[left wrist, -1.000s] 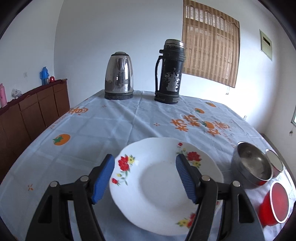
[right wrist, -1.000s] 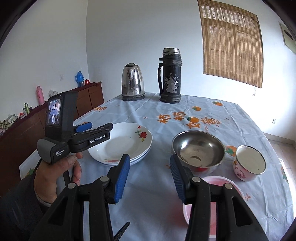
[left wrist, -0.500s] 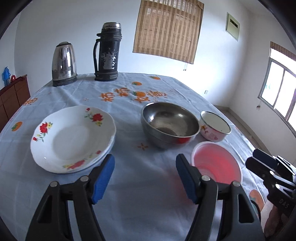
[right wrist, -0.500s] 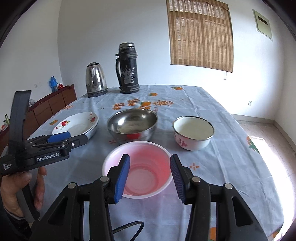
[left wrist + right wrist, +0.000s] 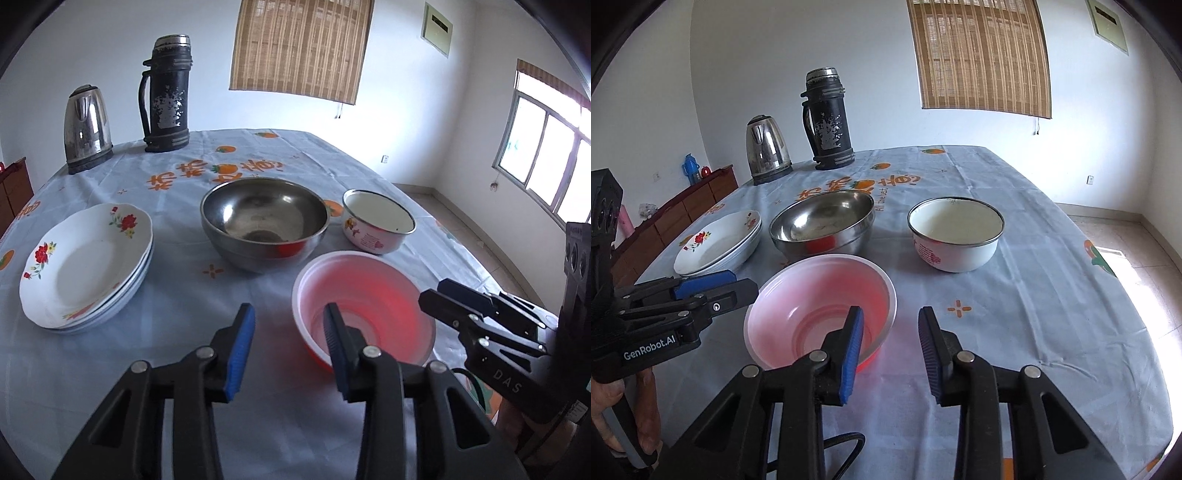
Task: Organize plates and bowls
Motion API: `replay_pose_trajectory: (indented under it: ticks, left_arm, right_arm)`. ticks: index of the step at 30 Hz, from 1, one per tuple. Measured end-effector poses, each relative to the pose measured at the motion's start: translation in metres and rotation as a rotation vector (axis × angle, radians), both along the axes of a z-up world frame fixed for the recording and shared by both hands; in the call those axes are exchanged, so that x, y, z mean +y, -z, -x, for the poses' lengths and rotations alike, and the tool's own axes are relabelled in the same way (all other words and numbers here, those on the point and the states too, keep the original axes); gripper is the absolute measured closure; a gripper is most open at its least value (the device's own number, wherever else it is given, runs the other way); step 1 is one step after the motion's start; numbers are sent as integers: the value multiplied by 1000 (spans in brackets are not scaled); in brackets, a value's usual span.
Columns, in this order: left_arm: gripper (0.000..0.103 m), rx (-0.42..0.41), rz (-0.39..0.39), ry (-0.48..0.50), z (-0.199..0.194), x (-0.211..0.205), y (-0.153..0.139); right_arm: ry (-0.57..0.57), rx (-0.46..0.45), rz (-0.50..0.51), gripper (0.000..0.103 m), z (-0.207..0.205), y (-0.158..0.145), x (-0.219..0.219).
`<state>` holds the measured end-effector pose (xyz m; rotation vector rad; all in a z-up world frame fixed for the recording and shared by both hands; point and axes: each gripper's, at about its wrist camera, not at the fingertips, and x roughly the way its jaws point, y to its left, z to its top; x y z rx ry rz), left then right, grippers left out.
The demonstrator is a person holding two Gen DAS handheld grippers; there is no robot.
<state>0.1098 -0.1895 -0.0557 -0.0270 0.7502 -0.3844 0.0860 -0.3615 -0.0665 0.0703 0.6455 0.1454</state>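
Observation:
A red plastic bowl (image 5: 364,310) (image 5: 820,306) sits near the table's front. My left gripper (image 5: 290,345) is open, its right finger over the bowl's near-left rim. My right gripper (image 5: 891,345) is open, its left finger over the bowl's near-right rim. Behind the red bowl stand a steel bowl (image 5: 264,225) (image 5: 822,223) and a white enamel bowl (image 5: 378,221) (image 5: 956,232). A stack of white flowered plates (image 5: 86,262) (image 5: 718,242) lies at the left. Each gripper shows side-on in the other's view: the right one in the left wrist view (image 5: 461,299), the left one in the right wrist view (image 5: 713,288).
A steel kettle (image 5: 86,127) (image 5: 767,149) and a black thermos flask (image 5: 166,94) (image 5: 829,118) stand at the table's far end. The table carries a pale blue cloth (image 5: 1034,258) with orange prints. A wooden sideboard (image 5: 690,201) runs along the left wall.
Both grippers have come closer to the red bowl, each now with one finger over its rim. Both jaws have narrowed but stay open. The left view has swung right from the plates.

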Motion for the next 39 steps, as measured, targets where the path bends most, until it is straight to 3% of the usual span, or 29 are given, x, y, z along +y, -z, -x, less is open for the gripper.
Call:
replay_pose_trajectory:
  ticks: [7, 13, 15, 18, 26, 39]
  left_arm:
    - [66, 46, 30, 33, -11, -3, 13]
    - [66, 78, 70, 52, -15, -4, 21]
    - [70, 80, 76, 52, -15, -5, 22]
    - [85, 88, 86, 72, -12, -7, 21]
    - [91, 79, 86, 72, -10, -8, 18]
    - [91, -9, 83, 52, -14, 1, -18]
  right_arm:
    - [18, 28, 1, 72, -9, 8, -3]
    - [-7, 50, 9, 85, -15, 11, 5]
    - [-11, 43, 12, 89, -14, 11, 6]
    - [-19, 36, 5, 90, -12, 9, 6]
    - [-8, 22, 13, 93, -10, 5, 6]
    - [-22, -53, 28, 94, -13, -28, 17]
